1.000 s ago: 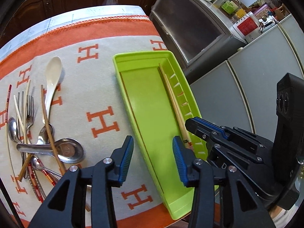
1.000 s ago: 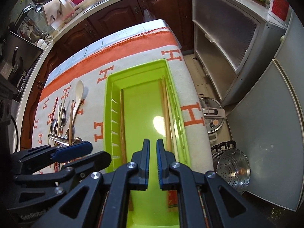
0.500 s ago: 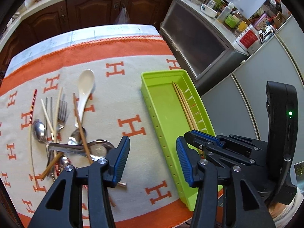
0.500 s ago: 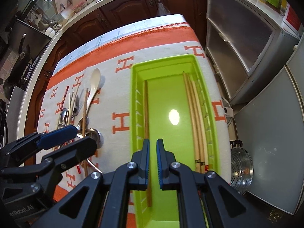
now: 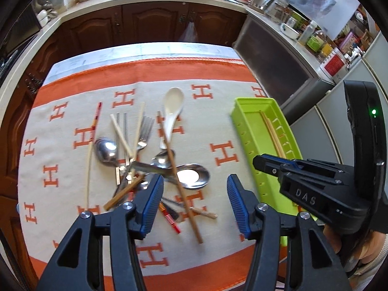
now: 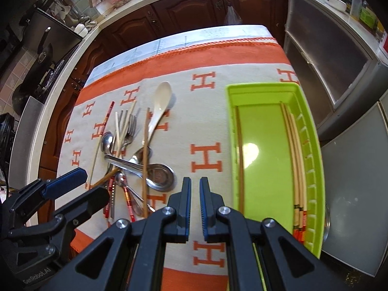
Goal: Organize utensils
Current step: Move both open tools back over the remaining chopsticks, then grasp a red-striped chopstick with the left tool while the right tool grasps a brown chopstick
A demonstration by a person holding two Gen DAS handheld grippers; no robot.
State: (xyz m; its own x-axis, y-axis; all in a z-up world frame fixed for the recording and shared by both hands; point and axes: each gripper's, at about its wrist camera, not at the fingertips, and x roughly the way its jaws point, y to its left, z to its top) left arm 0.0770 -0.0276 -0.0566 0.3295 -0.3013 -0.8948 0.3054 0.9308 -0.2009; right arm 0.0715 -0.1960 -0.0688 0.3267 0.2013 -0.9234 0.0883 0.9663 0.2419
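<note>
Between your left gripper's (image 5: 194, 202) blue pads nothing was caught; its jaws were opening, spread above the near end of the utensil heap, with a brown chopstick (image 5: 178, 177) and the bowl of a large steel spoon (image 5: 192, 175) showing in the gap below. Your right gripper (image 6: 195, 209) had its jaws pressed almost together on nothing, hanging over bare cloth between the heap and the green tray (image 6: 312, 145).

Further out, the tray sat at the right edge of the orange-and-cream tablecloth (image 6: 206, 160), well apart from the pile. It already held chopsticks only: a pale cluster (image 6: 294, 150) lay along its slotted right side, and one darker stick (image 6: 240, 160) lay against its left wall. That much of the sorting looked done.

Most of the job was left, judging by the heap. A white ceramic spoon (image 5: 172, 108), forks (image 5: 143, 131), a second steel spoon (image 5: 105, 149), a red-striped chopstick (image 5: 93, 131), pale chopsticks and more pieces were still crossed over one another on the cloth. You seemed to be lining up your left hand for the next pick, probably the brown chopstick lying on top.
</note>
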